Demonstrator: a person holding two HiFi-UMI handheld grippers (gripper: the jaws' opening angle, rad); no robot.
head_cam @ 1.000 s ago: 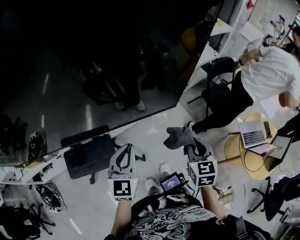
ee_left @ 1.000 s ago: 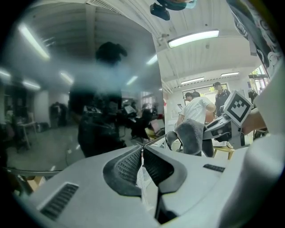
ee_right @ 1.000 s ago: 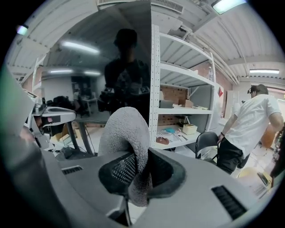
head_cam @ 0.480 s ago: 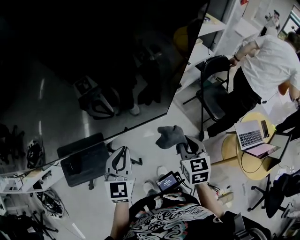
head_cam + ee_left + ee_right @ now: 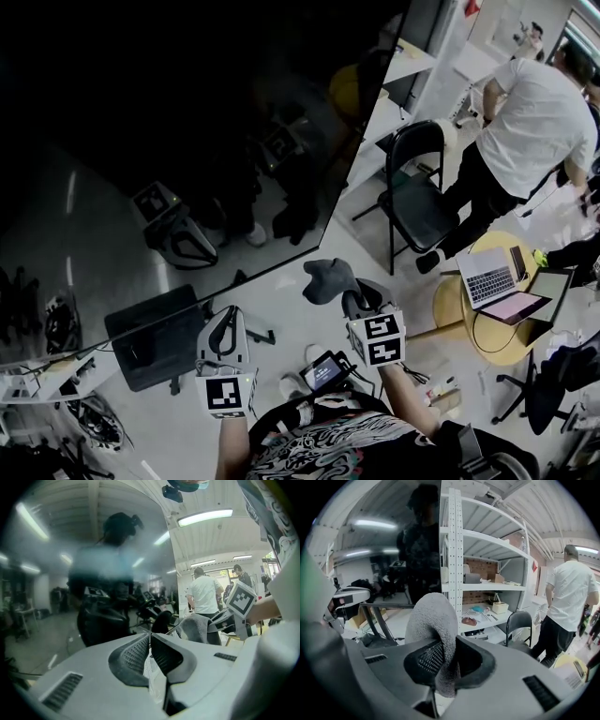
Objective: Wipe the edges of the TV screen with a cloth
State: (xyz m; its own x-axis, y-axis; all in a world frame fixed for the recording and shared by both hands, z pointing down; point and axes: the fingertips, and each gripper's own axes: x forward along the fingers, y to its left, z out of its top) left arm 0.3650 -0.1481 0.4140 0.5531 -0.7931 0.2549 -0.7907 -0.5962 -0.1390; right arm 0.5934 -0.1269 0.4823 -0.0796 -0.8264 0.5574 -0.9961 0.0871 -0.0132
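Observation:
The dark TV screen [image 5: 169, 141] fills the upper left of the head view, with its lower right corner just above the cloth. My right gripper [image 5: 347, 294] is shut on a grey cloth [image 5: 323, 277], which bulges out past the fingertips a little short of that corner. In the right gripper view the cloth [image 5: 432, 616] is pinched between the jaws of the right gripper [image 5: 443, 651], and the screen [image 5: 408, 545] stands straight ahead on the left. My left gripper [image 5: 224, 319] hangs lower left, below the screen's bottom edge. In its own view the left gripper [image 5: 150, 637] is shut and empty.
A black folding chair [image 5: 412, 192] stands right of the screen. A person in a white shirt [image 5: 534, 112] stands beyond it. Laptops lie on a round yellow table [image 5: 459, 305]. White shelves [image 5: 483, 573] run beside the screen's edge. A black stand base [image 5: 155, 333] sits on the floor.
Both grippers have drifted left in the head view. The cloth now sits closer under the screen's lower right corner. The person in white has stepped farther back.

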